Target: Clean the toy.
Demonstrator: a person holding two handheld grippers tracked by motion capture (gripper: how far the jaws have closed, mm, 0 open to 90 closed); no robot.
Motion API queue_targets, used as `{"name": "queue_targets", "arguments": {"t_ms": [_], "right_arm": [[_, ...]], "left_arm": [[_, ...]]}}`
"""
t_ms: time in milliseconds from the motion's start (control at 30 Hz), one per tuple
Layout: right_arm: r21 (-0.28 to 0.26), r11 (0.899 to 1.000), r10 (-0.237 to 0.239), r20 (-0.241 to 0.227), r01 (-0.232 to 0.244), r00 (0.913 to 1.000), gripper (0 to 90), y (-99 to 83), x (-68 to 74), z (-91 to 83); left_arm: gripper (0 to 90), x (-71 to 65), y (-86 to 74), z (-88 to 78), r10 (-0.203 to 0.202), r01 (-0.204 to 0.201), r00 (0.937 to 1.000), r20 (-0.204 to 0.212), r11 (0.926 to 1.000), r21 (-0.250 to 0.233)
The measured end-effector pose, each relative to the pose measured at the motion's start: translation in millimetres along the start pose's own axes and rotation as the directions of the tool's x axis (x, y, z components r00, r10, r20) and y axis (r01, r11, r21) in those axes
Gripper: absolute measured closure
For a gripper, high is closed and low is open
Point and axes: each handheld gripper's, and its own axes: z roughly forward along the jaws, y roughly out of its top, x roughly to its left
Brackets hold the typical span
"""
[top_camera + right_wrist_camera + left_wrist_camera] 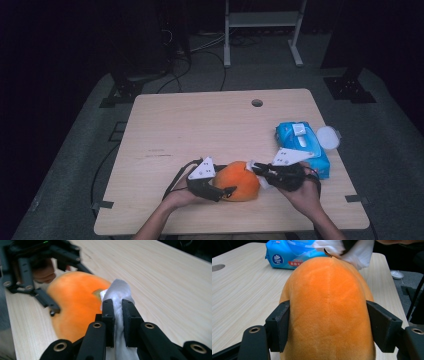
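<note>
An orange plush fruit lies near the table's front edge, between the person's two hands. My left gripper holds it from the left. In the left gripper view both black pads press into the sides of the plush fruit. My right gripper comes in from the right, shut on a bunched white wipe. The wipe touches the stem end of the fruit, just past the right gripper's fingertips. The left gripper view shows the same wipe at the fruit's far end.
A blue pack of wet wipes lies at the table's right side, just behind the right hand. A round white lid sits at its far right. The wooden table has a cable hole near its far edge.
</note>
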Motion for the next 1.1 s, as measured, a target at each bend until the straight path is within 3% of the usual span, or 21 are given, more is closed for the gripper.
{"name": "queue_targets", "arguments": {"t_ms": [67, 133, 267, 300, 333, 367, 400, 433, 533, 600, 667, 733, 767, 833, 933, 967, 1067, 1100], "right_arm": [[-0.006, 1.000, 0.018, -0.007, -0.018, 0.9998, 80.5, -1.3, -3.1, -0.6], [-0.031, 0.999, 0.033, -0.071, -0.036, 0.9969, 80.4, 0.1, -0.9, 0.5], [-0.026, 1.000, -0.015, -0.076, 0.013, 0.9970, 80.5, 5.0, 9.1, 4.6], [-0.019, 1.000, -0.001, -0.087, 0.000, 0.9962, 80.5, 3.3, 6.7, 6.4], [-0.019, 1.000, -0.001, -0.087, 0.000, 0.9962, 80.5, 3.3, 6.7, 6.4], [-0.002, 1.000, 0.003, -0.067, -0.003, 0.9977, 80.6, 0.9, 3.8, 6.9], [-0.002, 1.000, 0.003, -0.067, -0.003, 0.9977, 80.6, 0.9, 3.8, 6.9], [0.002, 1.000, 0.022, -0.067, -0.021, 0.9975, 80.5, -1.4, -0.8, 5.7], [0.002, 0.999, 0.033, -0.069, -0.033, 0.9971, 80.5, -2.3, -3.8, 4.4], [-0.001, 1.000, 0.023, -0.064, -0.024, 0.9977, 80.7, 0.1, -0.3, 4.3], [-0.017, 1.000, -0.024, -0.069, 0.023, 0.9973, 80.7, 6.2, 9.2, 5.1], [-0.042, 0.998, -0.046, -0.116, 0.042, 0.9921, 80.7, 13.0, 20.1, 5.2], [-0.046, 0.995, -0.089, -0.128, 0.084, 0.9878, 80.6, 18.1, 29.3, 7.3], [-0.040, 0.995, -0.099, -0.121, 0.095, 0.9877, 80.6, 18.7, 31.5, 7.8], [-0.027, 0.996, -0.089, -0.092, 0.087, 0.9917, 80.6, 14.6, 24.8, 6.2], [-0.019, 0.998, -0.068, -0.073, 0.067, 0.9950, 80.6, 10.6, 16.0, 3.7], [-0.016, 0.999, -0.052, -0.064, 0.051, 0.9966, 80.6, 6.8, 10.2, 2.8], [-0.016, 0.999, -0.047, -0.065, 0.046, 0.9968, 80.7, 6.4, 9.9, 2.6]], "left_arm": [[27.7, -1.5, 1.5, 0.9, 0.007, -0.007, 1.0000, 0.003, 1.0000, 0.000], [27.7, -5.0, 3.3, 3.4, 0.040, -0.040, 0.9991, 0.016, 0.9992, 0.005], [26.7, -3.5, 1.2, 1.5, 0.033, -0.033, 0.9993, 0.021, 0.9994, 0.006], [20.7, 0.4, 1.3, 0.5, -0.013, 0.013, 0.9998, 0.016, 0.9999, 0.009], [18.1, 0.4, 1.3, 0.5, -0.013, 0.013, 0.9998, 0.016, 0.9999, 0.009], [15.3, 4.3, 2.0, -0.4, -0.069, 0.069, 0.9975, 0.013, 0.9975, 0.012], [14.5, 4.3, 2.0, -0.4, -0.069, 0.069, 0.9975, 0.013, 0.9975, 0.012], [15.1, 7.6, 1.0, -0.4, -0.116, 0.116, 0.9930, 0.022, 0.9931, 0.017], [23.9, 7.6, 0.3, -0.4, -0.119, 0.118, 0.9926, 0.025, 0.9928, 0.022], [26.0, 3.9, 2.9, 1.0, -0.089, 0.088, 0.9960, 0.012, 0.9957, 0.028], [28.0, -0.6, 5.9, 2.7, -0.057, 0.057, 0.9984, 0.004, 0.9979, 0.032], [28.8, -6.3, 9.0, 4.7, -0.010, 0.009, 0.9999, 0.007, 0.9994, 0.033], [28.8, -9.4, 10.4, 5.7, 0.013, -0.013, 0.9999, 0.008, 0.9991, 0.040], [28.7, -11.3, 11.4, 5.9, 0.030, -0.030, 0.9995, 0.004, 0.9984, 0.048], [26.1, -6.4, 8.3, 4.3, -0.017, 0.017, 0.9998, 0.010, 0.9996, 0.023], [21.4, -2.0, 7.6, 4.4, -0.075, 0.075, 0.9971, 0.012, 0.9971, 0.011], [20.2, 0.6, 7.2, 5.1, -0.106, 0.106, 0.9942, 0.015, 0.9943, 0.007], [23.5, 0.2, 7.2, 5.9, -0.108, 0.108, 0.9941, 0.015, 0.9942, 0.008]]}}
